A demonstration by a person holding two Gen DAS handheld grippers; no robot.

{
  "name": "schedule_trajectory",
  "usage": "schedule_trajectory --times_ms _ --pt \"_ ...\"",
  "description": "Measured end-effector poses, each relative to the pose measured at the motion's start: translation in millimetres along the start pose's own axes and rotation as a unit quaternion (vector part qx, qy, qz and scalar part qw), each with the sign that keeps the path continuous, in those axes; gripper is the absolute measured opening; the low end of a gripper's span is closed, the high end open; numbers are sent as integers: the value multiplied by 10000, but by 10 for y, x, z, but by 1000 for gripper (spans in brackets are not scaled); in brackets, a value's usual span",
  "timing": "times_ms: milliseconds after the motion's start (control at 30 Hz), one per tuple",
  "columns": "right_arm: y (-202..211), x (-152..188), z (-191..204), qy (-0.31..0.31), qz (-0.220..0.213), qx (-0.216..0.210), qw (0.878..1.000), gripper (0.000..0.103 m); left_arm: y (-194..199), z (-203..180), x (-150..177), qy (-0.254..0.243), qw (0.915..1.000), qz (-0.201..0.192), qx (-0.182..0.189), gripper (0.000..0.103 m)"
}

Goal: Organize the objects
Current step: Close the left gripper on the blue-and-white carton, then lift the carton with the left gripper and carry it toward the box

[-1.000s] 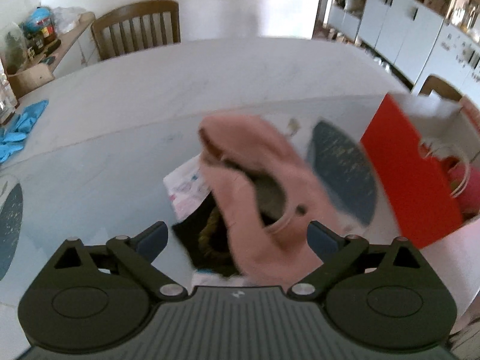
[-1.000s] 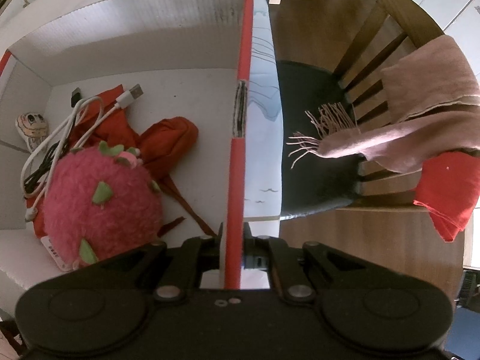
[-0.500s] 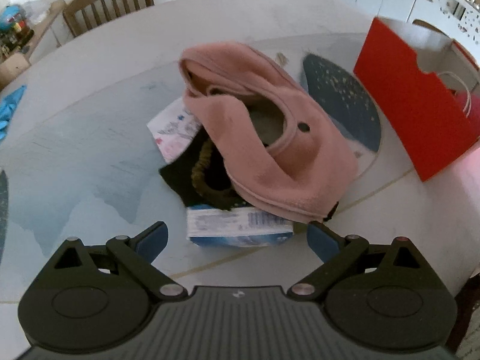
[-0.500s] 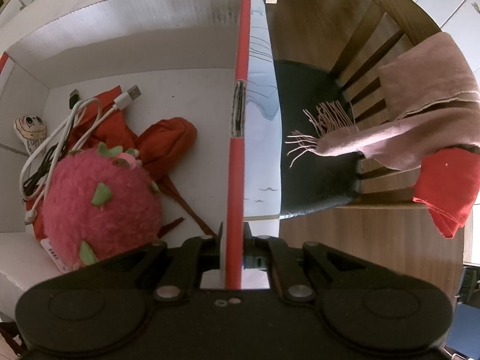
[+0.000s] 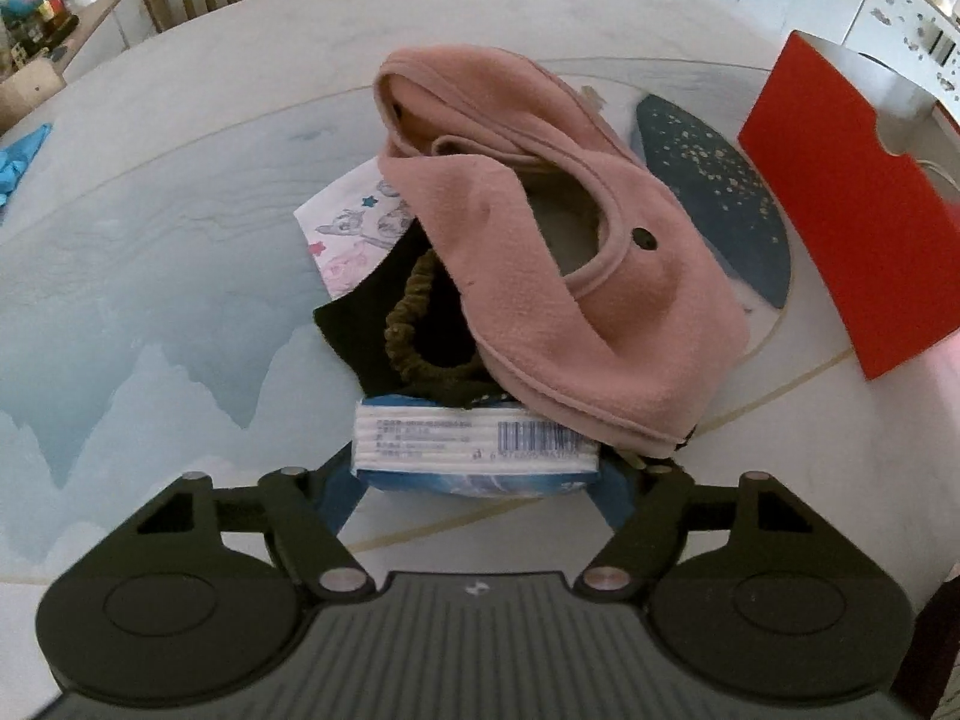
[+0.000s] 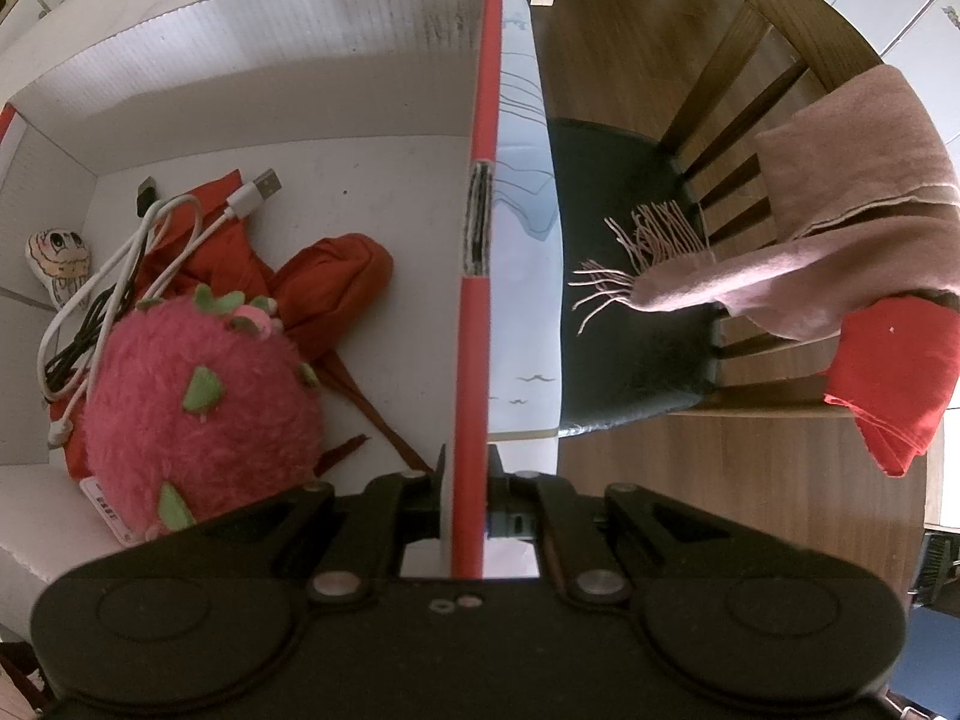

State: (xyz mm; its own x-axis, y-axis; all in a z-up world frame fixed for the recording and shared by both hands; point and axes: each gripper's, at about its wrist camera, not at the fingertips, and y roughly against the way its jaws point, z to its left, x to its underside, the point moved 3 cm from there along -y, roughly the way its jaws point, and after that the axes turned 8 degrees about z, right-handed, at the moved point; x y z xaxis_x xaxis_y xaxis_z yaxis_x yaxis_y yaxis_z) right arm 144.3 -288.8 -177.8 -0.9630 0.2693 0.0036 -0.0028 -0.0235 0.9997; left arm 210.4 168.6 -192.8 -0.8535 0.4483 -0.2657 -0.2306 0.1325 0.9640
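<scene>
Tissue pack (image 5: 477, 450), white and blue with a barcode, lies between your left gripper's (image 5: 477, 483) closing jaws, not yet pinched. Just beyond it, a pink fleece hat (image 5: 558, 252) overlaps its far edge. Your right gripper (image 6: 467, 495) is clamped on the red box wall (image 6: 477, 312).

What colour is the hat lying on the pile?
Dusty pink hat, with one dark snap button; the left wrist view shows it best.
</scene>
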Motion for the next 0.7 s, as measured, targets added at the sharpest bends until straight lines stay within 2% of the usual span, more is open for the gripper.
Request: schedule_trajectory --times_ms 267,467,700 --pt "-7 -4 3 9 -7 2 10000 4 228 41 18 113 9999 -17 -5 76" --pt "-11 2 -5 -4 -21 -27 10000 4 542 -78 -17 -158 9998 -98 24 76" --pt "-14 3 -29 12 -34 -65 10000 4 842 -375 -199 -532 9981 -281 97 76"
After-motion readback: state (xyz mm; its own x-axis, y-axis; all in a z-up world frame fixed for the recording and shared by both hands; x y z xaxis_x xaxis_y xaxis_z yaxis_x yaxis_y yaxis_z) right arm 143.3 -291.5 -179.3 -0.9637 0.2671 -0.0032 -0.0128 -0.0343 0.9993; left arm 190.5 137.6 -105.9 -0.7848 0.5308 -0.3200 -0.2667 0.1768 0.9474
